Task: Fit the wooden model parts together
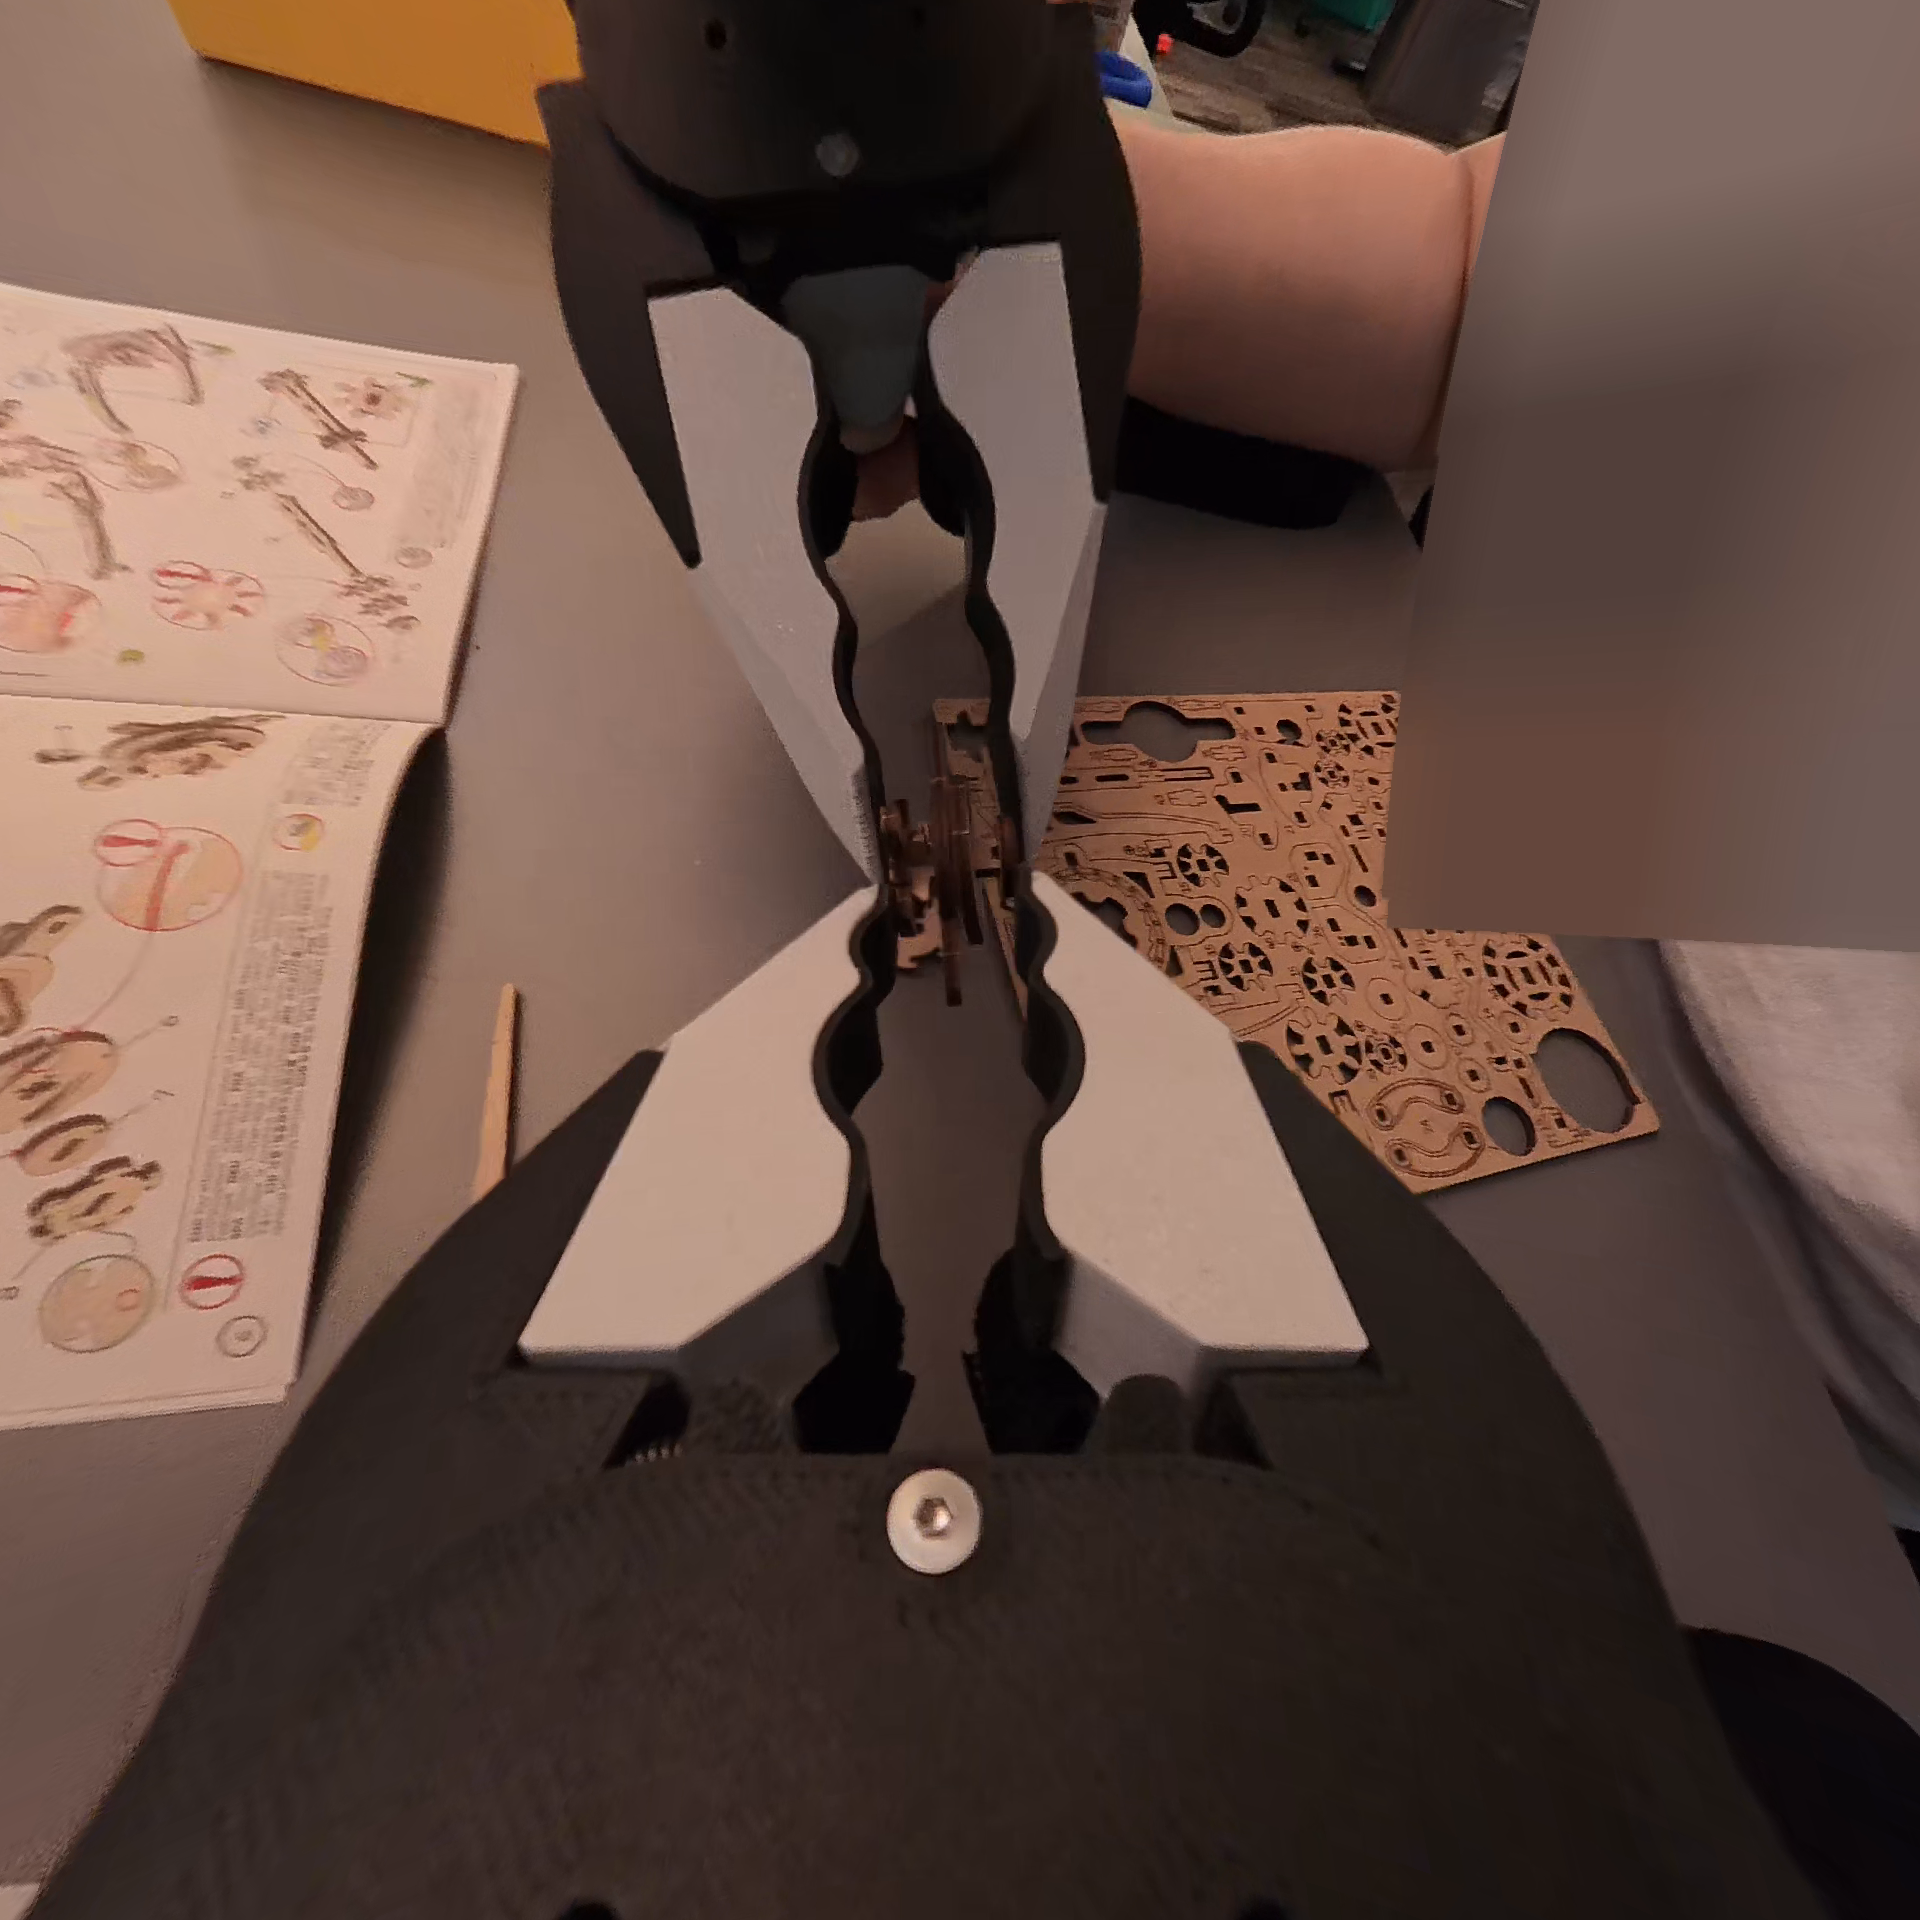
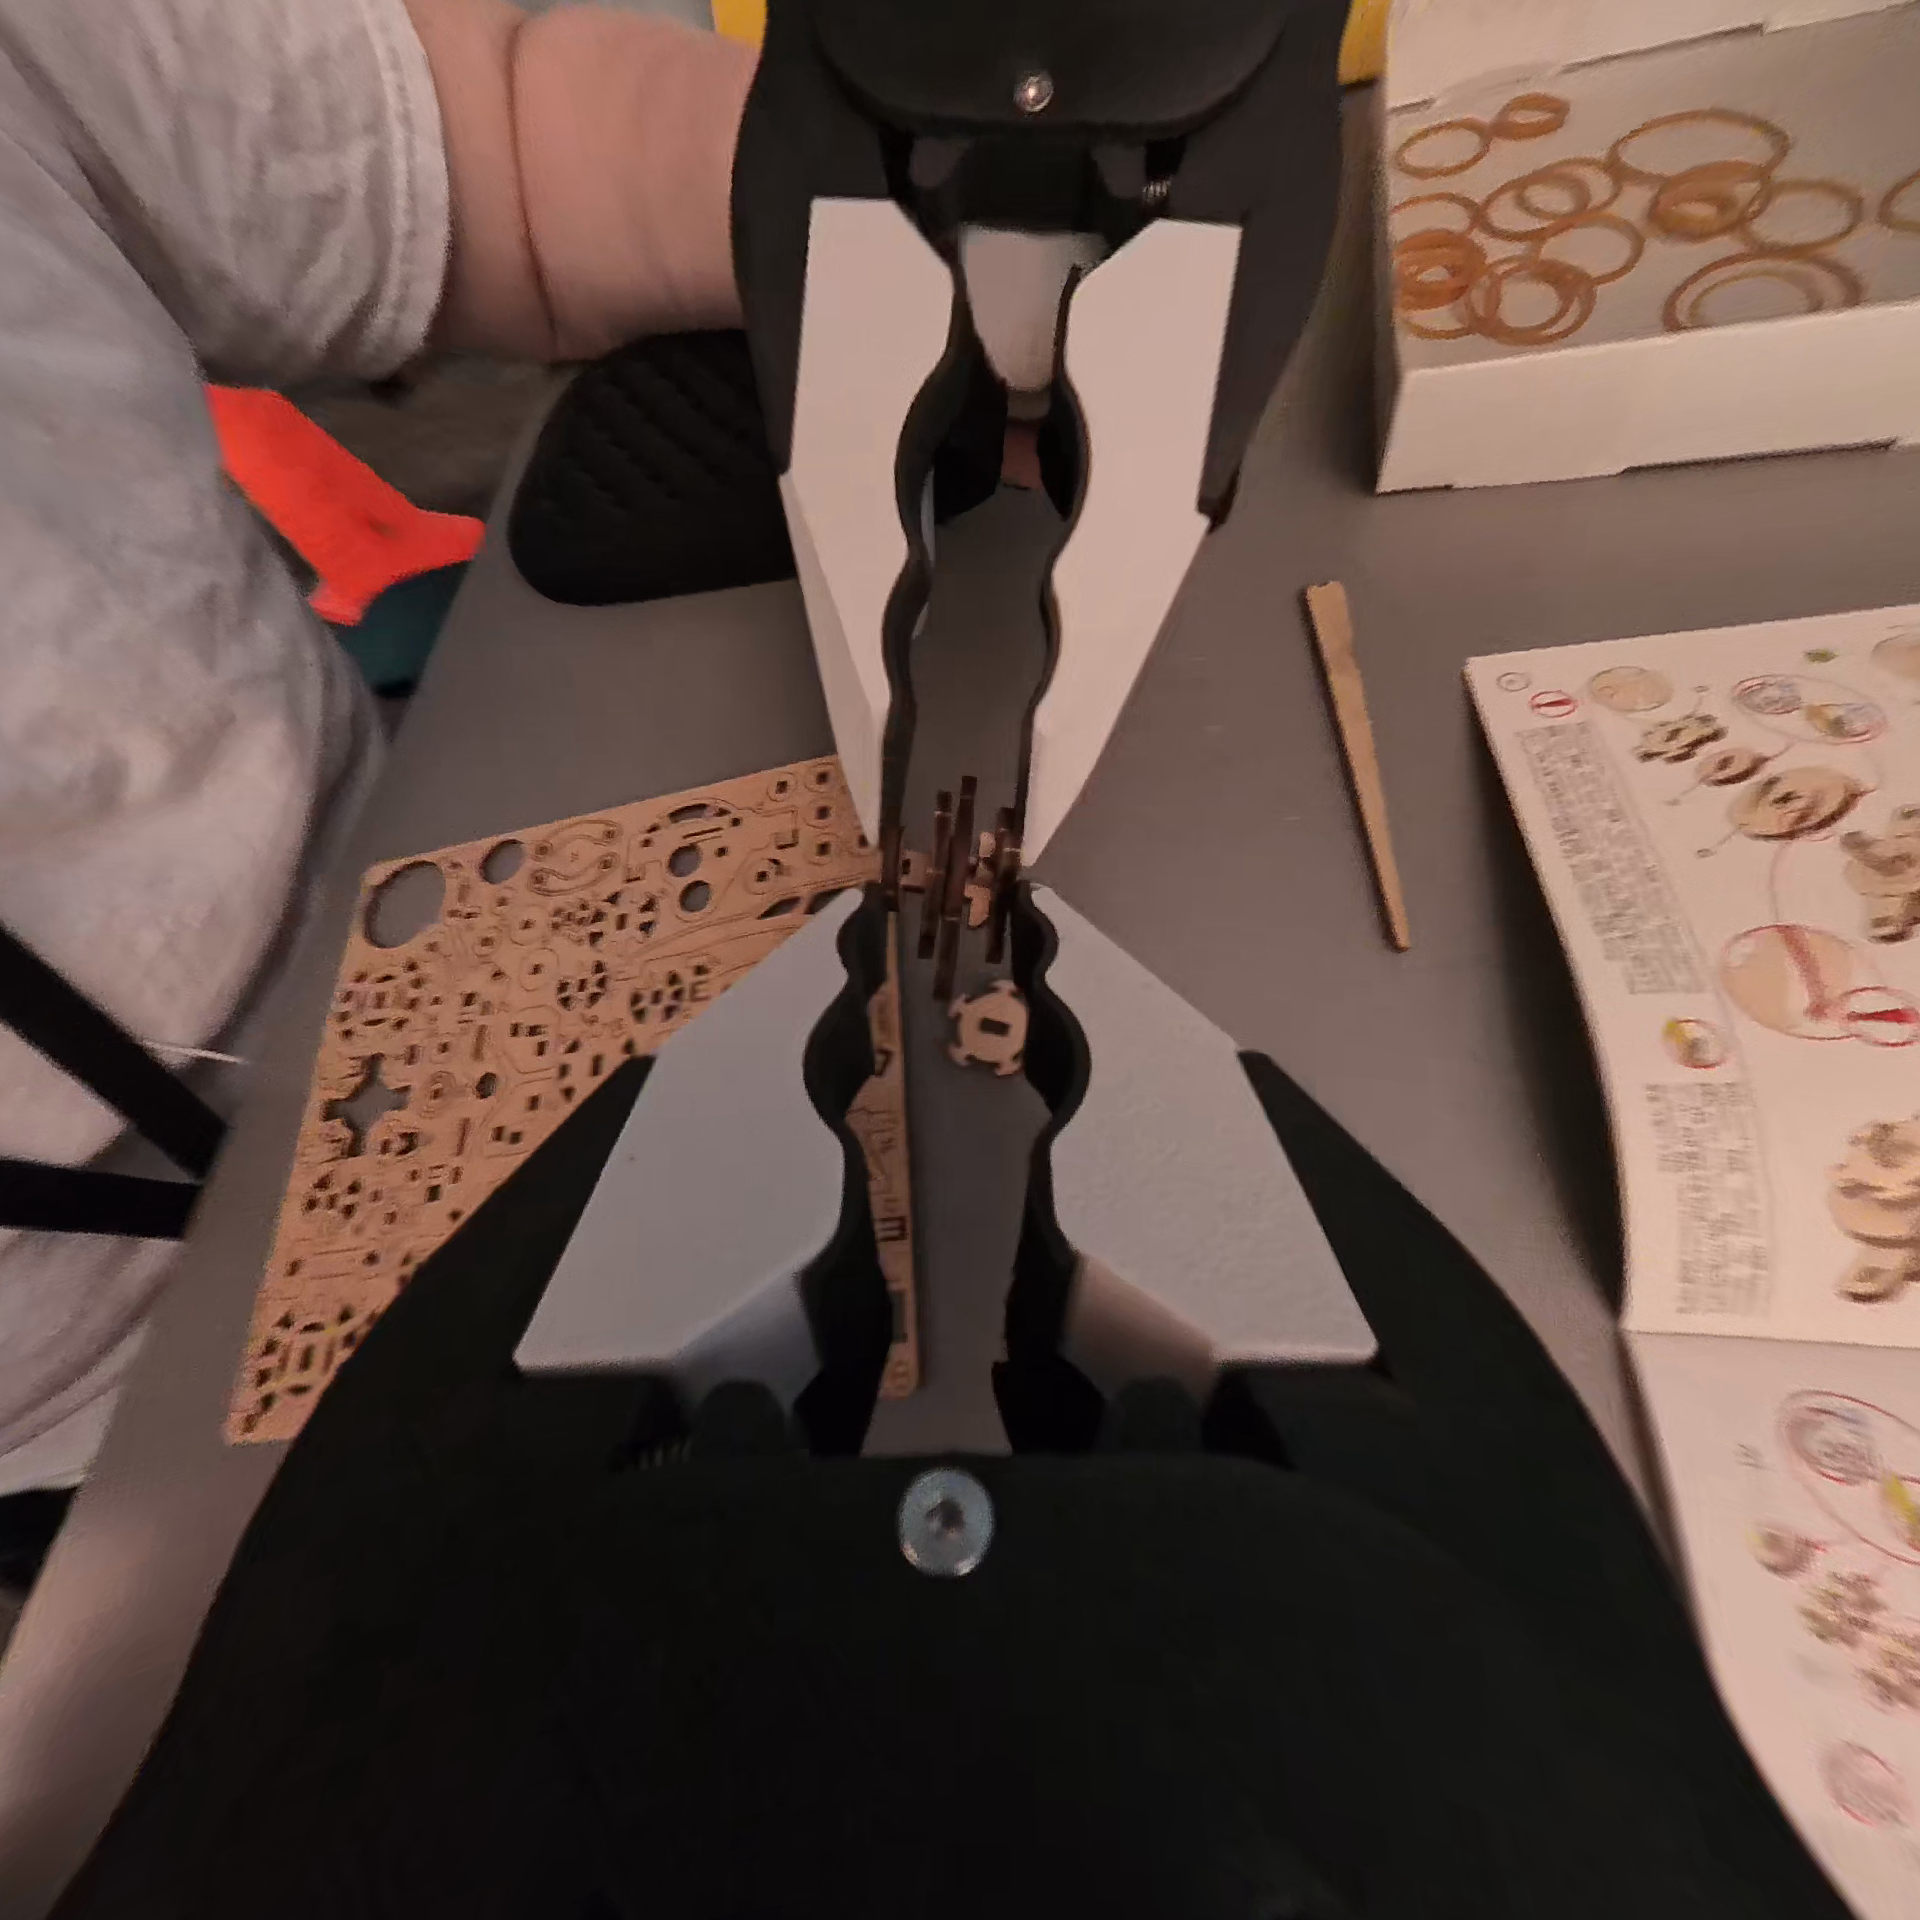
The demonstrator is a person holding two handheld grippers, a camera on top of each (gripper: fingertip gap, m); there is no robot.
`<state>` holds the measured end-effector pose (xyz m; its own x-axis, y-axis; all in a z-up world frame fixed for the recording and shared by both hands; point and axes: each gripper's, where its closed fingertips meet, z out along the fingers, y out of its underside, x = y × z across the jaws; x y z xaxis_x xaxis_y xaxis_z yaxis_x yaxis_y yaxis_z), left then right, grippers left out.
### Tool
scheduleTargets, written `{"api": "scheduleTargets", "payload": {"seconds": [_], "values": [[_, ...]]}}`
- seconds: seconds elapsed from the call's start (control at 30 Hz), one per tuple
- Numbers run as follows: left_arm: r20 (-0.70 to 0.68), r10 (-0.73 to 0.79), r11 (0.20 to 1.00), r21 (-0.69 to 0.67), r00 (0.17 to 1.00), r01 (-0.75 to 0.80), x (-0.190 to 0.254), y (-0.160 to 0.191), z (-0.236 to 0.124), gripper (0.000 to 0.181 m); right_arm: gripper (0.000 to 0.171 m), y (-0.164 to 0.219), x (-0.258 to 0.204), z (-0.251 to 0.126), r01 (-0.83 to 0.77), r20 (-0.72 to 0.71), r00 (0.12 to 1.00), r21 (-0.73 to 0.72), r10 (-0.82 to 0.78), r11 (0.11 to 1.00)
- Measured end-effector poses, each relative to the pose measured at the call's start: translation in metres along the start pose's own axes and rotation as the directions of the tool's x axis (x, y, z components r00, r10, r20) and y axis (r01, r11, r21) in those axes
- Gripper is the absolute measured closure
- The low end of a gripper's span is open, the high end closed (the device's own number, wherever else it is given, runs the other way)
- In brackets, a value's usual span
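A small wooden gear assembly [image 1: 940, 883] of several thin discs on an axle is held above the grey table, also seen in the right wrist view [image 2: 956, 883]. My left gripper [image 1: 951, 912] and right gripper [image 2: 956, 925] face each other tip to tip. Each is closed on the assembly from opposite ends. The right gripper [image 1: 940, 826] comes in from the top of the left wrist view, and the left gripper [image 2: 956, 831] from the top of the right wrist view. A loose small wooden gear [image 2: 987, 1029] lies on the table below.
A laser-cut wooden parts sheet [image 1: 1299, 935] [image 2: 499, 1039] lies flat under the grippers. An open instruction booklet [image 1: 208, 831] [image 2: 1714, 987] and a wooden stick [image 1: 499, 1091] [image 2: 1356, 758] lie beside them. A white box of rubber bands [image 2: 1610, 260] stands behind. A person's forearm [image 1: 1278, 291] is close. My right gripper's tips are some 9 cm from the wooden stick [image 2: 1356, 758].
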<state>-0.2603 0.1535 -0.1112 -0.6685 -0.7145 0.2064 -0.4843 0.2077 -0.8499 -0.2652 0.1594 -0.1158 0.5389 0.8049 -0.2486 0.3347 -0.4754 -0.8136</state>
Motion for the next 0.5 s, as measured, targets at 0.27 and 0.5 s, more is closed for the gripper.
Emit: {"api": "scheduleTargets", "payload": {"seconds": [0.27, 0.5], "values": [[0.056, 0.045, 0.993, -0.114, 0.997, -0.038, -0.005, 0.018, 0.008, 0.16, 0.142, 0.011, 0.003, 0.009, -0.02, 0.005, 1.0, -0.034, 0.02, 0.999], [0.105, 0.083, 0.988, -0.14, 0.991, -0.068, -0.01, 0.019, 0.008, 0.16, 0.147, 0.01, 0.011, 0.01, -0.049, -0.025, 0.998, -0.027, 0.049, 0.998]]}}
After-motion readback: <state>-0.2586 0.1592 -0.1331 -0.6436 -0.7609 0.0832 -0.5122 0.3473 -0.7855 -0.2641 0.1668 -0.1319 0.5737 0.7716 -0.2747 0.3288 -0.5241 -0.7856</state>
